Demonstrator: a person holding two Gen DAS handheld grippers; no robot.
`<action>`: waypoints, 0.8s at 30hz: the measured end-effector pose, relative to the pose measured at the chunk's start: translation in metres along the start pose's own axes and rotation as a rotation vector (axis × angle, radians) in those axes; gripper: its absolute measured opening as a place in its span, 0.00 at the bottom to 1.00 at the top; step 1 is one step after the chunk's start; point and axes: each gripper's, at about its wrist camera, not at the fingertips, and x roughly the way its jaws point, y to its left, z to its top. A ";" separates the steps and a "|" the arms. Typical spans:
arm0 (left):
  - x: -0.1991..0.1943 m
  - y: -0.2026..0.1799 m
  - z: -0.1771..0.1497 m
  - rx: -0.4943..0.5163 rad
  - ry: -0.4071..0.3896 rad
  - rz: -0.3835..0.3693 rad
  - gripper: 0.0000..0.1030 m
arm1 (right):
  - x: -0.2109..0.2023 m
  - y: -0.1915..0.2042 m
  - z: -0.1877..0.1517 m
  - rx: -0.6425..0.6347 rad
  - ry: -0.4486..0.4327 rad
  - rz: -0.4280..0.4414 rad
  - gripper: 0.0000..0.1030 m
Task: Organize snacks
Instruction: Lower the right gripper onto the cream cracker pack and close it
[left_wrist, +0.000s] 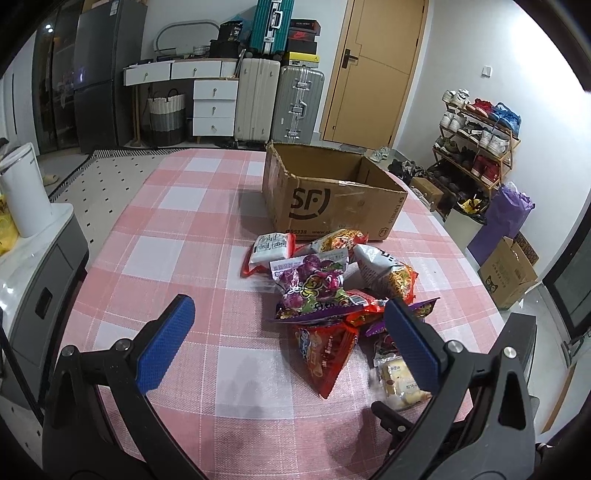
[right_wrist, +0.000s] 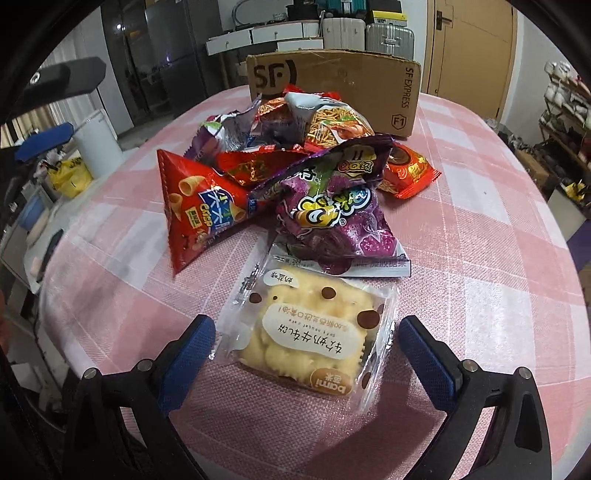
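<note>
A pile of snack bags (left_wrist: 325, 288) lies on the pink checked tablecloth (left_wrist: 184, 229), in front of an open cardboard SF box (left_wrist: 332, 195). My left gripper (left_wrist: 288, 314) is open and empty, hovering above the near side of the pile. My right gripper (right_wrist: 306, 328) is open, its blue fingers either side of a clear pack of yellow nougat crackers (right_wrist: 306, 332) lying flat on the cloth, not touching it. Behind it lie a purple candy bag (right_wrist: 328, 221), a red triangular crisp bag (right_wrist: 195, 210) and noodle snack bags (right_wrist: 332, 125). The box (right_wrist: 332, 85) stands behind them.
A white bin (left_wrist: 22, 192) stands on a grey cabinet left of the table. Suitcases (left_wrist: 277, 99), white drawers and a wooden door are at the back. A shoe rack (left_wrist: 476, 147) and cartons stand on the right. My left gripper's fingers (right_wrist: 62, 81) show at the right wrist view's upper left.
</note>
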 end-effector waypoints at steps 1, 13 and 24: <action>0.001 0.002 0.000 0.000 0.002 0.003 0.99 | 0.000 0.000 0.000 -0.007 0.001 -0.011 0.96; 0.002 0.015 -0.003 -0.010 0.045 0.037 0.99 | -0.003 0.002 0.002 -0.039 -0.021 -0.025 0.70; -0.003 0.025 -0.006 -0.021 0.095 0.072 0.99 | -0.017 -0.017 -0.005 0.050 -0.052 0.080 0.67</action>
